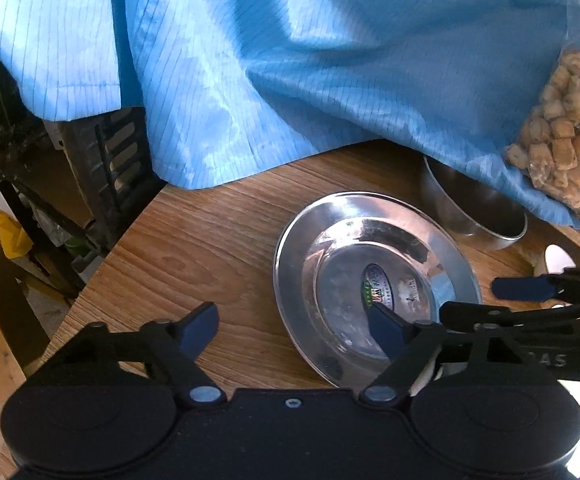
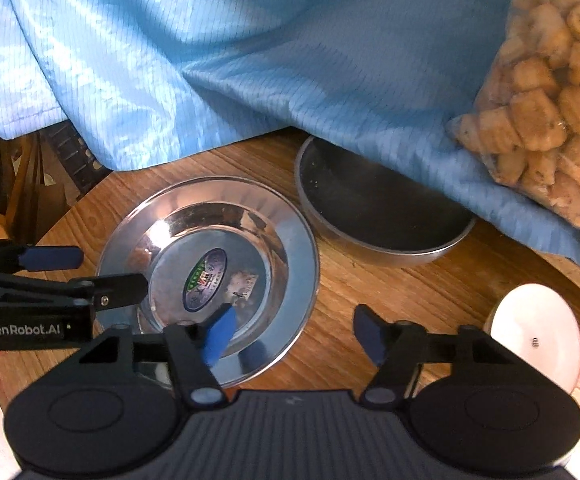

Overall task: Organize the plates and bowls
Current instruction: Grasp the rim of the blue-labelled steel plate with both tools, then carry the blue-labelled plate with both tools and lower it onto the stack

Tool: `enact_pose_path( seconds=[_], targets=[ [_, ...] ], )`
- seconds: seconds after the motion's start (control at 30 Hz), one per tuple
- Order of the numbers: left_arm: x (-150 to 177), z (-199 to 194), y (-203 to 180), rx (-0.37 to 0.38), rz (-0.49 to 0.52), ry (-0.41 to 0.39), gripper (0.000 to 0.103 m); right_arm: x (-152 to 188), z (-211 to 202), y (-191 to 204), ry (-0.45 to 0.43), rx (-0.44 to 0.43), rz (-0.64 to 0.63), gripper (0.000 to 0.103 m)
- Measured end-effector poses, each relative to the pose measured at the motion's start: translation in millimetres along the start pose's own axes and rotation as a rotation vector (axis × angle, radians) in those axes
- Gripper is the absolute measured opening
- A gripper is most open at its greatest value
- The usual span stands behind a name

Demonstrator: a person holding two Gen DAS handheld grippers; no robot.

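A shiny steel plate (image 1: 350,248) (image 2: 210,232) with an oval sticker in its middle lies on the wooden table (image 1: 210,240). My left gripper (image 1: 290,316) straddles the plate's left rim: one blue pad hangs over the bare wood, the other over the plate's inside. My right gripper (image 2: 293,314) straddles the right rim the same way. Both stand open, and no pad presses on the rim. Each gripper also shows at the edge of the other's view, the right gripper (image 1: 490,300) and the left gripper (image 2: 112,272). Behind the plate stands a steel bowl (image 1: 478,216) (image 2: 370,216), half hidden under cloth.
A blue striped cloth (image 1: 290,80) drapes over the back of the table and the bowl. A clear bag of tan snack pieces (image 2: 550,100) rests on it at the right. A white round dish (image 2: 538,332) sits near the front right. The table ends at the left beside a dark crate (image 1: 118,160).
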State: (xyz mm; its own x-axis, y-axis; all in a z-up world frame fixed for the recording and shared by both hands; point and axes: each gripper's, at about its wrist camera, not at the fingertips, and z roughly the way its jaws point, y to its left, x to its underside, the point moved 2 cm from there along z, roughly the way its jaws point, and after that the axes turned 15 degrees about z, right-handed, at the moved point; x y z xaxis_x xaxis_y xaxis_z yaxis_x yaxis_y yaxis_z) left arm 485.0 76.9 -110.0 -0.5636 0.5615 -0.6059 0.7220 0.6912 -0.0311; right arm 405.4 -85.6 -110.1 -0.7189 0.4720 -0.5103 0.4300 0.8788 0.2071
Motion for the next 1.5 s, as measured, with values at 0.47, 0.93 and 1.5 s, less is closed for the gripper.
enact_pose_path(
  seconds=[0.47,0.93,1.5],
  targets=[
    [10.1,-7.2,1.9,0.046,-0.045,-0.022,0.022,4.6,0.4,1.7,-0.011,-0.025,0.025,0.033],
    [20.1,-62.6,1.1,0.012,0.010,-0.136,0.023,19.2,-52.3,-11.2,-0.079,-0.156,0.084,0.032],
    [39.5,-86.0,-58.4,0.119,0.146,-0.104,0.024,69.6,-107.4,-65.8,-0.076,-0.186,0.082,0.033]
  ],
)
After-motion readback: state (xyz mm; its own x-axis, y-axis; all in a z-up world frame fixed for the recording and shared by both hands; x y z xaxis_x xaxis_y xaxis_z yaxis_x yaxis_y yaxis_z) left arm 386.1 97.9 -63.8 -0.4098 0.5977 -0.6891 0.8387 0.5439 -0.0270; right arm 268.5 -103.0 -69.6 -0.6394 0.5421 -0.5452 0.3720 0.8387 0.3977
